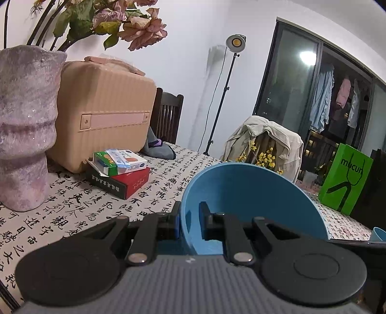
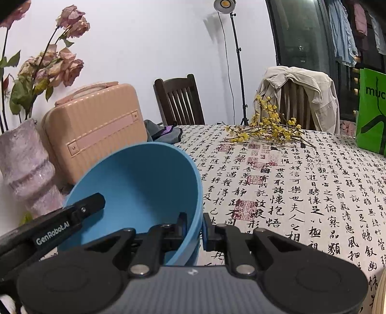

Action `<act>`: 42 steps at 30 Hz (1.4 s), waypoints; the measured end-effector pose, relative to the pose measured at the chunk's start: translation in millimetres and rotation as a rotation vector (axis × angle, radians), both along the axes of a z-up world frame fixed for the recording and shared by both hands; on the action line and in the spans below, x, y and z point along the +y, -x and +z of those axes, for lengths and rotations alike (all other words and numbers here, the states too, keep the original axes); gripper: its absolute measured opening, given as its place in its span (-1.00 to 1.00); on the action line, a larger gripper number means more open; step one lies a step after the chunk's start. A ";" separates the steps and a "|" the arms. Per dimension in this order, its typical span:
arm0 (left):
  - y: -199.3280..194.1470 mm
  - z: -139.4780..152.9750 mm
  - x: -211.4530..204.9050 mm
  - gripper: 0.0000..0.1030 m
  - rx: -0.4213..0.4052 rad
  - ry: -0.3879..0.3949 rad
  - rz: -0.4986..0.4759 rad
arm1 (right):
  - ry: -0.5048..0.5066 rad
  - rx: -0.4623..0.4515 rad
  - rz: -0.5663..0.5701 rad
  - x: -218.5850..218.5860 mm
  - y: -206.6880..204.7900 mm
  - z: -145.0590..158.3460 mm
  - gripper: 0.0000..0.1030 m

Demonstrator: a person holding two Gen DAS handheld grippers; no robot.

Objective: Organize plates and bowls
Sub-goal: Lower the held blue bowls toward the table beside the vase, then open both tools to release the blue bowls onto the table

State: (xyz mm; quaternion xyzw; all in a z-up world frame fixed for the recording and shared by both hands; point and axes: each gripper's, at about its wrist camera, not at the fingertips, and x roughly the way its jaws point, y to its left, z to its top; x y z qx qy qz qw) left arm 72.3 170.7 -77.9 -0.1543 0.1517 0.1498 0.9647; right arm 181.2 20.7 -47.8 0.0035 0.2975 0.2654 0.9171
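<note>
Blue bowl (image 1: pixel 253 200) held tilted above the table (image 1: pixel 79 205), mouth turned toward the cameras, empty inside. Smooth matte blue throughout, deep and round, with a thin plain rim; nothing stuck to the inner wall that can be seen.

Gripped from both sides at once. Left gripper (image 1: pixel 190 222) clamped on the rim at the bowl's left edge, one finger outside the wall and the other inside. Right gripper (image 2: pixel 195 228) clamped on the opposite edge the same way, wall pinched between the pads, one finger inside and one outside. In the right wrist view, the left gripper (image 2: pixel 79 207) seen reaching in from the lower left over the bowl (image 2: pixel 142 188), a white maker's name on its side.

Other containers: mottled pink vase (image 1: pixel 24 125) at the left, holding stems of faded pink flowers (image 1: pixel 135 21). Peach case (image 1: pixel 106 113) standing beside the vase, shut. Small boxes (image 1: pixel 120 171) stacked in front of the case, a green-and-white one lying on a red one with a dark flap. Green paper bag (image 1: pixel 345 178) upright at the far right of the table, contents hidden.

Yellow blossom sprigs (image 2: pixel 267 128) lying loose on the calligraphy-printed cloth (image 2: pixel 301 193) beyond the bowl, well apart from it.
</note>
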 end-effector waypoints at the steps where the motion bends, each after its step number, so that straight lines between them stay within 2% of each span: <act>1: -0.5 -0.5 0.3 -0.70 0.003 0.000 0.000 | 0.005 -0.001 0.000 0.8 0.0 -0.5 -0.76; 35: -5.5 -14.3 7.7 -0.70 0.061 0.012 -0.009 | 0.029 0.019 0.022 4.7 -5.3 -11.8 -0.73; 42: 1.3 -12.8 7.4 -0.70 0.060 -0.035 0.025 | 0.054 0.002 0.029 10.0 -3.3 -11.4 -0.70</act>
